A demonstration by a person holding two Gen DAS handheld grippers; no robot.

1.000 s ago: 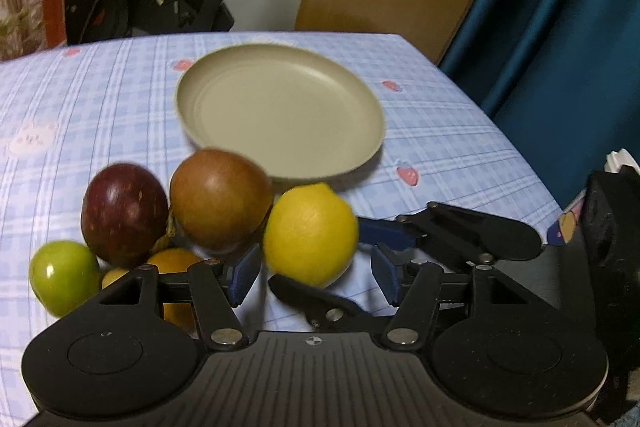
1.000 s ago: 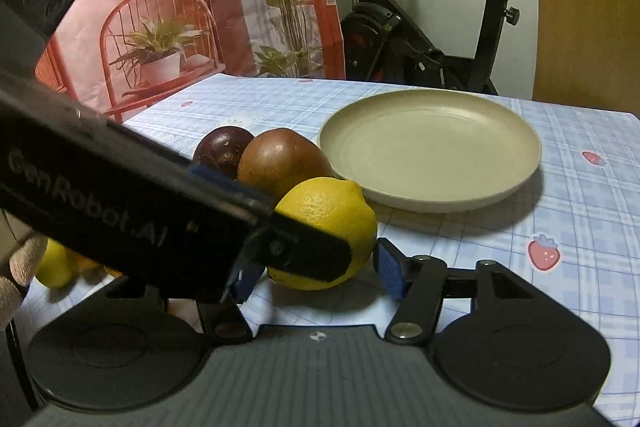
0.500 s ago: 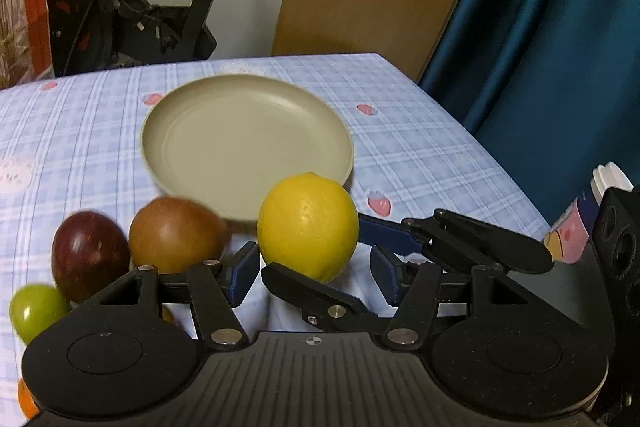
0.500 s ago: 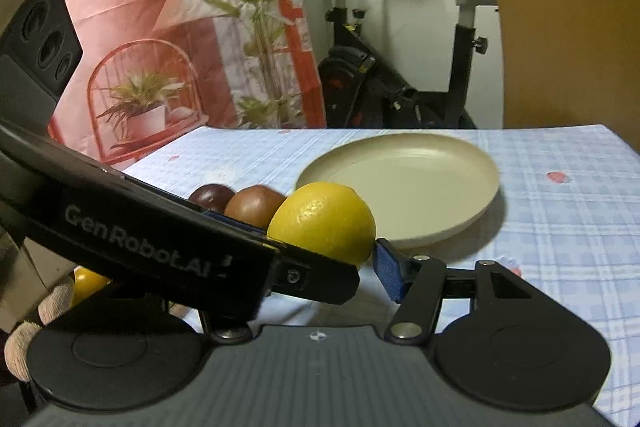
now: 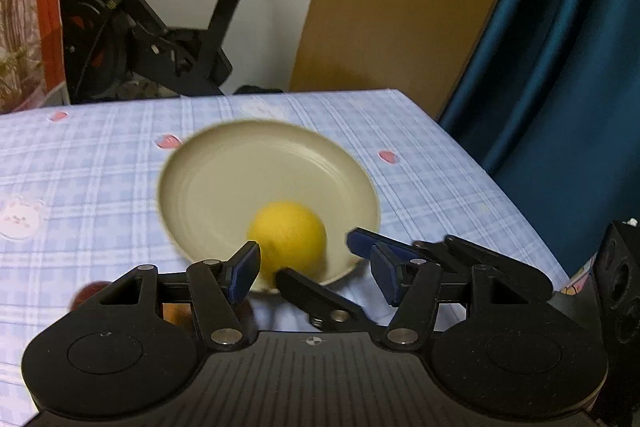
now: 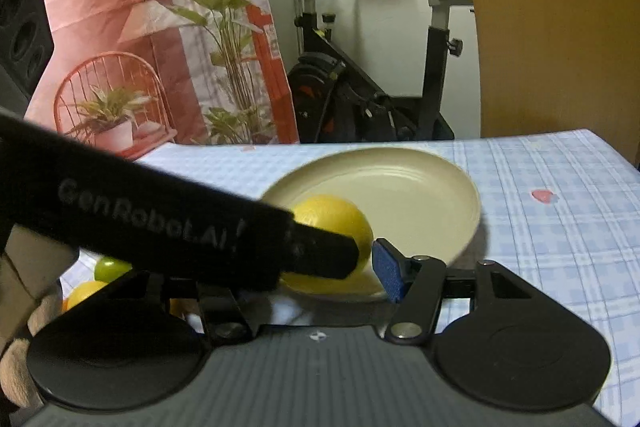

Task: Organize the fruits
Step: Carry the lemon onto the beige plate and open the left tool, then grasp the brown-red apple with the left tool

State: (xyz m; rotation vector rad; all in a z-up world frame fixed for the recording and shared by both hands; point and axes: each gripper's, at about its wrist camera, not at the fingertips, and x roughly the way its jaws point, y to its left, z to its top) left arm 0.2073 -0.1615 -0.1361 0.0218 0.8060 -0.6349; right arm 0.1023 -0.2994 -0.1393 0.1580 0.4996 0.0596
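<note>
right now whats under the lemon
The beige plate shows beneath and behind the lemon, near its front rim. Whether the lemon rests on it cannot be seen; gripper fingers cover its underside.

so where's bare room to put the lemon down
The plate is bare behind and left of the lemon. Bare cloth lies right of the plate. It is crowded near-left, by the other fruit.

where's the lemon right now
The round yellow lemon is centre-frame in both wrist views, over the near rim of the beige plate, between the gripper fingers.
</note>
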